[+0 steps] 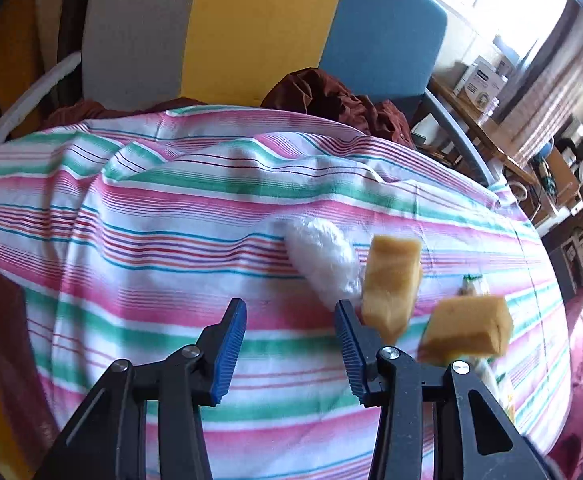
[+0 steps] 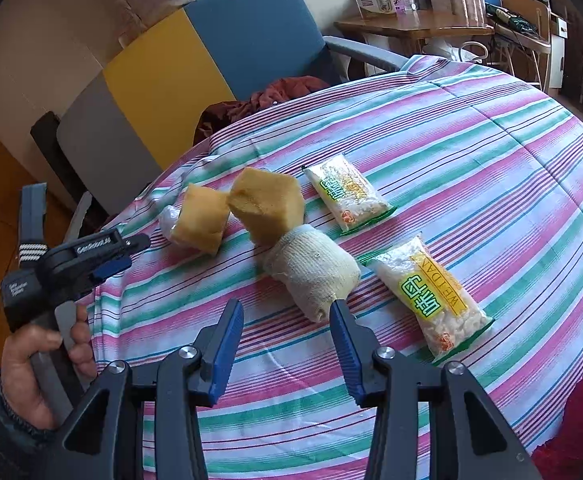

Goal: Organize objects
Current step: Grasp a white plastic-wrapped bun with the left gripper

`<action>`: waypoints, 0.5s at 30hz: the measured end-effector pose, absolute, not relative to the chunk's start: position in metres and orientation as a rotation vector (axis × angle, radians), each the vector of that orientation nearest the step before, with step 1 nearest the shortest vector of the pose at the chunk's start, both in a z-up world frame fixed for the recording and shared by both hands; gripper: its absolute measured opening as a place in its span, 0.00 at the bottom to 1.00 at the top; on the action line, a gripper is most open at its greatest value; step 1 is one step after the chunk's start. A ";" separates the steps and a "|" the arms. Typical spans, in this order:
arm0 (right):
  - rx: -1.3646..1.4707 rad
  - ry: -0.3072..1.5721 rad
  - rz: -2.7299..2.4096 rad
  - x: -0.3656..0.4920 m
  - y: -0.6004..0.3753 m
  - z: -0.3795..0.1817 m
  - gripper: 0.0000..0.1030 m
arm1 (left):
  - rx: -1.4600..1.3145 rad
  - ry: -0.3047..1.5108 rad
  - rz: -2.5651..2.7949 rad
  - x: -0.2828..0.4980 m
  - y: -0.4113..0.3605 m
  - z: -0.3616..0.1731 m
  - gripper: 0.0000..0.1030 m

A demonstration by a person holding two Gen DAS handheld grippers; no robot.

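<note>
Two yellow sponges (image 2: pixel 201 218) (image 2: pixel 267 204) lie on the striped tablecloth (image 2: pixel 471 152), with a small white roll (image 2: pixel 168 220) left of them and a cream knit roll (image 2: pixel 313 270) in front. Two snack packets (image 2: pixel 349 192) (image 2: pixel 427 296) lie to the right. In the left wrist view the sponges (image 1: pixel 391 280) (image 1: pixel 467 330) and white roll (image 1: pixel 323 260) sit right of centre. My left gripper (image 1: pixel 289 308) is open and empty above the cloth; it also shows in the right wrist view (image 2: pixel 125 254). My right gripper (image 2: pixel 287 308) is open and empty, just short of the knit roll.
A grey, yellow and blue chair (image 2: pixel 195 64) stands behind the table with dark red cloth (image 2: pixel 267 98) on its seat. A wooden side table (image 2: pixel 411 26) with boxes stands at the back right. The tablecloth is rumpled at the far left (image 1: pixel 131 168).
</note>
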State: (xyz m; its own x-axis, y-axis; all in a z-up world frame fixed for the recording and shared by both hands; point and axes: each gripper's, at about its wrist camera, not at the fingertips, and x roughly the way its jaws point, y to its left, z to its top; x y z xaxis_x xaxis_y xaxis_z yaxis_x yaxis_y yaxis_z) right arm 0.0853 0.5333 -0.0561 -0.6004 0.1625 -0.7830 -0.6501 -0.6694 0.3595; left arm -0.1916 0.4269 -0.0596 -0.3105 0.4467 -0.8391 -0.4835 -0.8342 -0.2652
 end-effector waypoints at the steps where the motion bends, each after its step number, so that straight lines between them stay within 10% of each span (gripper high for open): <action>1: -1.026 0.889 2.279 0.085 0.533 -0.056 0.44 | -1.376 0.034 2.158 -0.195 0.431 -0.062 0.45; 12: -1.076 0.891 2.285 0.079 0.530 -0.060 0.44 | -1.396 -0.036 2.111 -0.226 0.477 -0.085 0.56; 15: -1.086 0.881 2.287 0.077 0.528 -0.060 0.44 | -1.407 0.044 2.105 -0.221 0.485 -0.094 0.42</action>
